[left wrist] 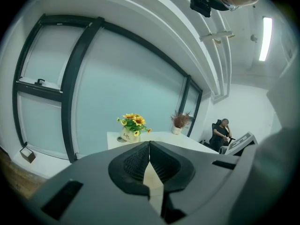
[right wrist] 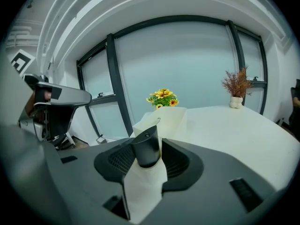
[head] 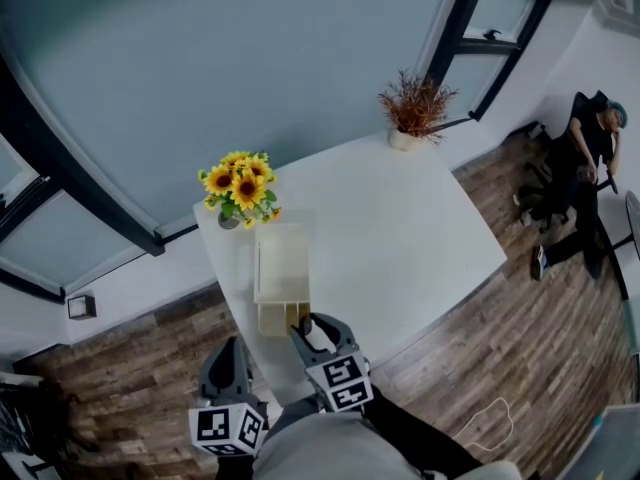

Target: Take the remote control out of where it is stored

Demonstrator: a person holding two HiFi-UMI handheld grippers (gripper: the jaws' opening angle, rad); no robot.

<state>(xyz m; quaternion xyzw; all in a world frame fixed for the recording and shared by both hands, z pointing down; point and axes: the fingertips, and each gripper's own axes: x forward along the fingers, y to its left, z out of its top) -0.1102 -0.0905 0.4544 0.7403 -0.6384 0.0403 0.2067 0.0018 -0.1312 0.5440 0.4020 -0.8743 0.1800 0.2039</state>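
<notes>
Our right gripper (right wrist: 149, 157) has its ribbed fingers (right wrist: 123, 159) clenched on the remote control (right wrist: 146, 146) — a dark, smooth, round-ended bar standing upright between them, rising from the cream storage box (right wrist: 172, 118) that reaches on beyond the fingers. We judge the lift should run straight up along the remote's length, grip firm, since slick plastic may slip and the light box may drag on the matt white worktop (right wrist: 234, 125). Our left gripper (left wrist: 149, 159) — fingers pressed together on nothing — could steady the box

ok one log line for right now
right gripper: jaws shut on remote control, at storage box | left gripper: jaws shut, empty
</notes>
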